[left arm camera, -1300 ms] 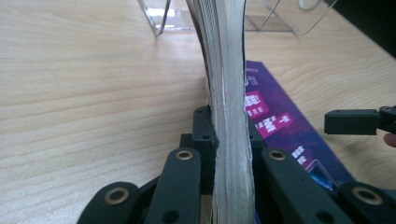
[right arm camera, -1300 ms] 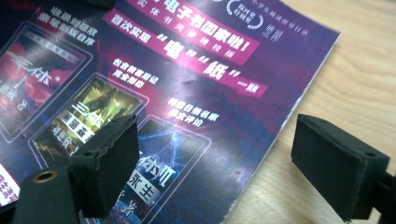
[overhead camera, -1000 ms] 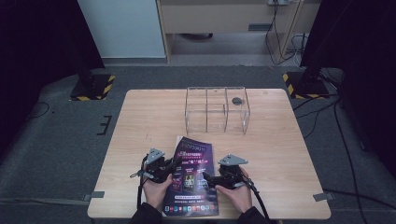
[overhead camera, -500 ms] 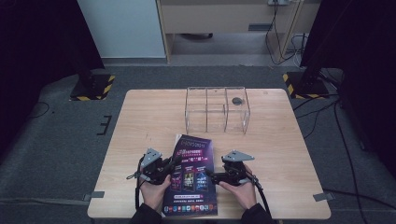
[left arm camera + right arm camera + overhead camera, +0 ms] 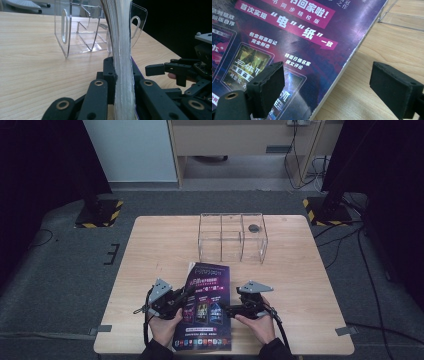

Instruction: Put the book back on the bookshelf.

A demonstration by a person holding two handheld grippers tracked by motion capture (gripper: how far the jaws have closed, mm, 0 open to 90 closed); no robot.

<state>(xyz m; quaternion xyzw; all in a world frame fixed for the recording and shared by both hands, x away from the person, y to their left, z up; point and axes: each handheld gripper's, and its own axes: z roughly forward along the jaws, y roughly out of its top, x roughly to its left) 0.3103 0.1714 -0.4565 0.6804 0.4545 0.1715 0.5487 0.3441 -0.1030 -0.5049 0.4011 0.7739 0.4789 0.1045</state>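
The left gripper (image 5: 121,82) is clamped on the white page edge of a magazine (image 5: 206,305), its jaws pressing the stack of pages from both sides so that the left edge stands lifted off the desk (image 5: 310,285). In the high view this left gripper (image 5: 180,297) sits at the magazine's left edge, near the desk's front. The right gripper (image 5: 327,92) has its jaws spread wide with nothing between the pads; one pad hangs over the purple cover, the other over bare wood, straddling the magazine's right edge without touching it. In the high view the right gripper (image 5: 227,310) lies at that right edge, held level. The magazine, cover up with Chinese print, lies between the two hands at the front centre of the desk. Beyond it, further back, stands a clear acrylic organizer (image 5: 232,237) with several compartments, apart from the magazine. A small dark round object (image 5: 254,227) rests in its rear right compartment.
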